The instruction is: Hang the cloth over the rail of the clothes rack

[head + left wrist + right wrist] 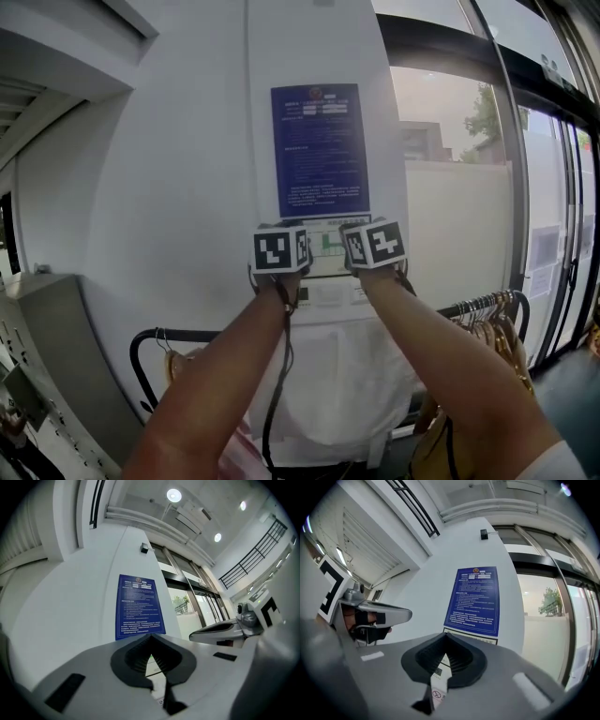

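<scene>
Left gripper [151, 638] and right gripper [446, 635] are both sitting closed on nothing, held high side by side before the blue wall notice [320, 150]. White cloth [328, 384] is hanging draped over the clothes rack rail [178, 335] below, free of both grippers. The hanging is judged done.

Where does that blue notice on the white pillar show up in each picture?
Head view: blue notice sits upper centre.
Left gripper view: centre, just above the jaws.
Right gripper view: right of centre, above the jaws.
Shared landmark: tree outside, to the notice's right.
</scene>
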The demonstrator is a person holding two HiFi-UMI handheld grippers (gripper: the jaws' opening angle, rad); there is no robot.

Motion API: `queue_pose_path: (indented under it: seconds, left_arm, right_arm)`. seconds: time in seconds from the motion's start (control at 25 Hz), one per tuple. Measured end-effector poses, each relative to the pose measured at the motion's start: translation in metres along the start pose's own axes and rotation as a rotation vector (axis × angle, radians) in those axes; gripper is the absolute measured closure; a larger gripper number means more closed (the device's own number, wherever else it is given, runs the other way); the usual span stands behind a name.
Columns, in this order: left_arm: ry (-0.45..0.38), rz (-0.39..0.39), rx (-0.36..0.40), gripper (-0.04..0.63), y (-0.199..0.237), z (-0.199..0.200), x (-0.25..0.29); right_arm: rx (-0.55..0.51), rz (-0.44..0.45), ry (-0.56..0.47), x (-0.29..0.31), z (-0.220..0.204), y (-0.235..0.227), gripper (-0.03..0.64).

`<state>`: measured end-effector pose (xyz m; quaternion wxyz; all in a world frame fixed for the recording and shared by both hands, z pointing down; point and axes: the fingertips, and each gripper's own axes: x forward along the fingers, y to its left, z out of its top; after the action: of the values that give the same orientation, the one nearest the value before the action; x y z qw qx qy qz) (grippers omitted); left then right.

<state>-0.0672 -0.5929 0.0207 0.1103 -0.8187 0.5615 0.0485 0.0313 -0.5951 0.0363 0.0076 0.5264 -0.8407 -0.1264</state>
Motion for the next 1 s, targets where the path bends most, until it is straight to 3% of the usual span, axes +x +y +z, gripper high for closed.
queue_pose_path:
  seconds: [0.24,0.36,0.52,0.84,1.0]
  left_arm:
    - [-0.056,0.000,0.056,0.591,-0.067,0.012,-0.078]
    - [-0.054,-0.022,0.051,0.591,-0.096,-0.008,-0.118]
    - [-0.036,-0.048,0.038,0.591,-0.114,-0.047,-0.163]
    - [0.074,0.033,-0.016,0.589,-0.049,-0.157,-0.211]
    - [0.094,0.054,0.026,0.589,-0.014,-0.179,-0.219]
  right_arm:
    - [-0.011,0.111,-0.086,-0.091,0.007,0.047,0.615]
    - [-0.001,0.169,-0.093,-0.133,-0.019,0.067,0.615]
    - [0.014,0.176,-0.064,-0.171,-0.074,0.074,0.615]
    - [0.075,0.078,0.026,-0.195,-0.174,0.055,0.615]
    - [0.088,0.007,0.044,-0.195,-0.193,0.038,0.603]
